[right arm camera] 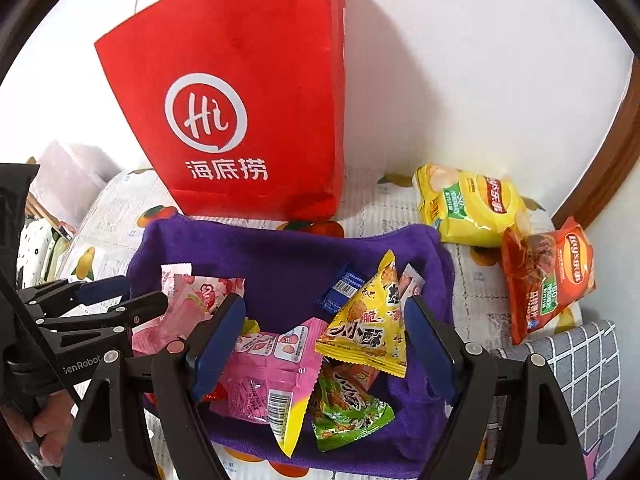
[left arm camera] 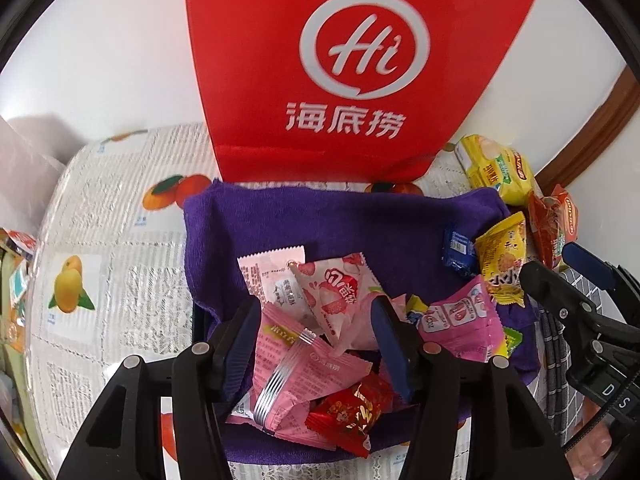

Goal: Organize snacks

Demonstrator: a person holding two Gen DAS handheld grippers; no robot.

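Note:
Several snack packets lie on a purple cloth (left arm camera: pixel 320 224) (right arm camera: pixel 288 256). My left gripper (left arm camera: pixel 316 320) is open above a pink packet (left arm camera: pixel 292 368), a strawberry packet (left arm camera: pixel 336 292) and a red candy (left arm camera: pixel 352 408). My right gripper (right arm camera: pixel 324 336) is open above a yellow triangular packet (right arm camera: pixel 368 328), a pink packet (right arm camera: pixel 268 376) and a green packet (right arm camera: pixel 344 408). A blue packet (right arm camera: pixel 340 288) lies behind. Neither gripper holds anything.
A red paper bag (left arm camera: pixel 344 64) (right arm camera: pixel 244 100) stands against the white wall behind the cloth. A yellow chip bag (right arm camera: pixel 468 204) and a red chip bag (right arm camera: pixel 548 280) lie at the right. A grey checked cloth (right arm camera: pixel 580 364) lies front right. The table has a fruit-print cover (left arm camera: pixel 112 264).

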